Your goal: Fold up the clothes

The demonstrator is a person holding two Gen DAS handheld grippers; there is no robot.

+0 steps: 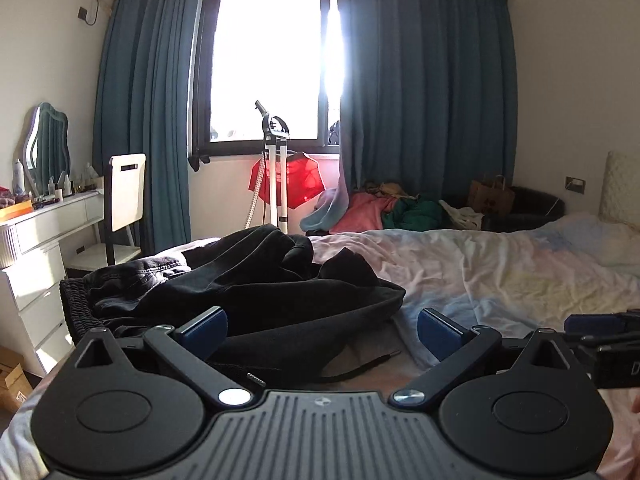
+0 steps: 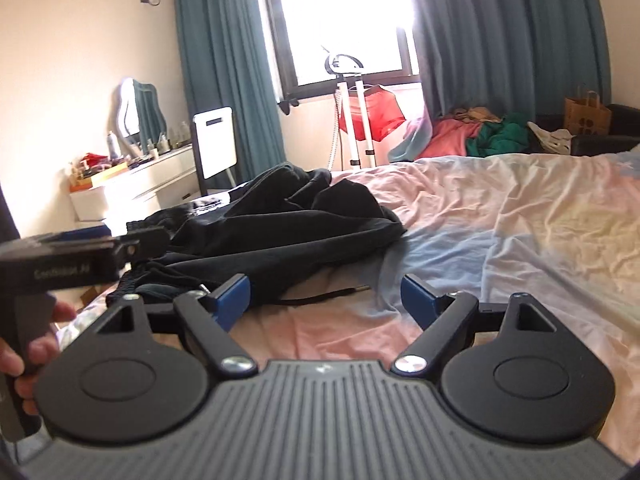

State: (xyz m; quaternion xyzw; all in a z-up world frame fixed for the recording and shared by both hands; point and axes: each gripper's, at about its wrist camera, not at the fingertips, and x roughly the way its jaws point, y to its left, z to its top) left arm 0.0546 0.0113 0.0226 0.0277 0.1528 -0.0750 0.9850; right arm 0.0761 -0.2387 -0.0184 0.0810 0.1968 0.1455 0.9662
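Both tongs (image 1: 322,326) (image 2: 326,296) gape before black clothes (image 1: 256,280)

Matt black cloth garment (image 1: 256,284) on crumpled pastel cotton-like bedsheet (image 1: 500,264).

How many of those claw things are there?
2: the left claw hangs open over the black clothes; the right claw hangs open beside them over the bedsheet.

Both wrist views low over bed (image 1: 500,272), facing window (image 1: 268,60) (right one tilted); share black clothes (image 2: 288,224).
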